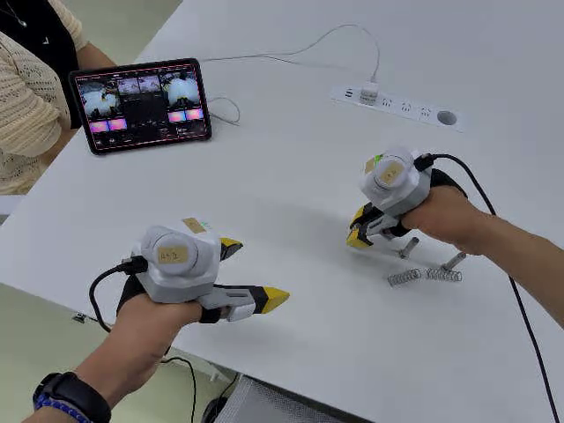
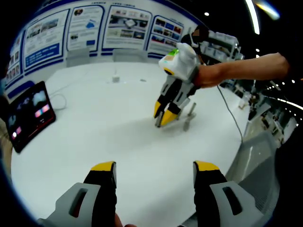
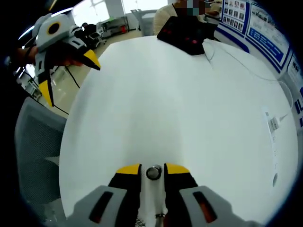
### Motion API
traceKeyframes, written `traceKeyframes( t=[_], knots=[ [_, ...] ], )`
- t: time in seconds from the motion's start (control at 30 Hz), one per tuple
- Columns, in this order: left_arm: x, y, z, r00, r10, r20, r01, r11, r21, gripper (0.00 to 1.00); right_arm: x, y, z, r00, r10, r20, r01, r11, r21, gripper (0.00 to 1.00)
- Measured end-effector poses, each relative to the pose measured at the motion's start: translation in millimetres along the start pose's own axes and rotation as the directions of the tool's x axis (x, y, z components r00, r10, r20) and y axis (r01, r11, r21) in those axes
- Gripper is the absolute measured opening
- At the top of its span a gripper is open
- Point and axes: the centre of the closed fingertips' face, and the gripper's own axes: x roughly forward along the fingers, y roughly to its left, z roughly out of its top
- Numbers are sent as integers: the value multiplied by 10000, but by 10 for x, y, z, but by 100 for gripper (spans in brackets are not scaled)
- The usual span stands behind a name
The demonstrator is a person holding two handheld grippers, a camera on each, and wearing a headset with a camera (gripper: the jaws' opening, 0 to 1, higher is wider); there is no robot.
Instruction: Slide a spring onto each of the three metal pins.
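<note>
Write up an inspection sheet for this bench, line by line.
Surface: white table, plain.
Job's things: two springs lying on the table; two metal pins close by; third pin in the right tongs.
Clutter: tablet, screen lit; power strip.
Grippers: left tongs open, holding nothing; right tongs shut on the third pin.
Cables: white cable from power strip toward tablet; black cables on both grippers.
Surroundings: person beside tablet; posters on wall.
</note>
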Motion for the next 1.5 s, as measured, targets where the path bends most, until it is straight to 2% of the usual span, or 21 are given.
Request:
traceKeyframes(
  t=[0.23,0.3,0.37,0.47,0.53,0.57,0.67,0.8,0.97,1.23,1.4,1.5],
  knots=[
    [-11,-3,34,10000,-11,62,11,10000,48,67,-55,-14,-34,9999,-140,59,138,9997,186,32],
    [-12,-10,39,10000,-30,81,30,10000,49,67,-89,-18,-29,9994,-206,268,193,9987,469,35],
    [-14,-17,42,10000,-34,93,33,10000,58,67,-117,-24,10,9960,-387,804,315,9955,890,39],
    [-19,-41,43,9999,-45,110,45,10000,39,67,-133,-35,-30,9921,-536,1137,352,9867,1586,42],
    [-21,-64,43,9999,-72,121,71,10000,51,67,-180,-23,-7,9860,-620,1545,293,9781,2060,45],
    [-20,-72,38,9999,-79,121,79,10000,51,67,-192,-39,-2,9803,-754,1826,288,9689,2458,46],
    [-20,-96,38,9998,-110,166,111,9999,-20,67,-254,-42,20,9681,-1002,2295,286,9546,2965,48],
    [-26,-124,44,9997,-124,195,125,9999,-16,67,-316,-5,7,9622,-1207,2443,369,9460,3220,51],
    [-39,-149,61,9996,-138,255,138,9999,-5,67,-388,54,14,9481,-1401,2854,291,9321,3610,52],
    [-62,-177,78,9993,-134,337,134,9999,3,67,-458,54,-17,9313,-1678,3233,248,9147,4035,53],
    [-79,-188,78,9993,-114,359,113,9999,28,67,-512,72,-32,9210,-1829,3439,259,9097,4145,53],
    [-81,-190,75,9993,-103,355,102,9999,44,67,-528,99,-59,9179,-1908,3479,298,9074,4191,54]
  ],
)
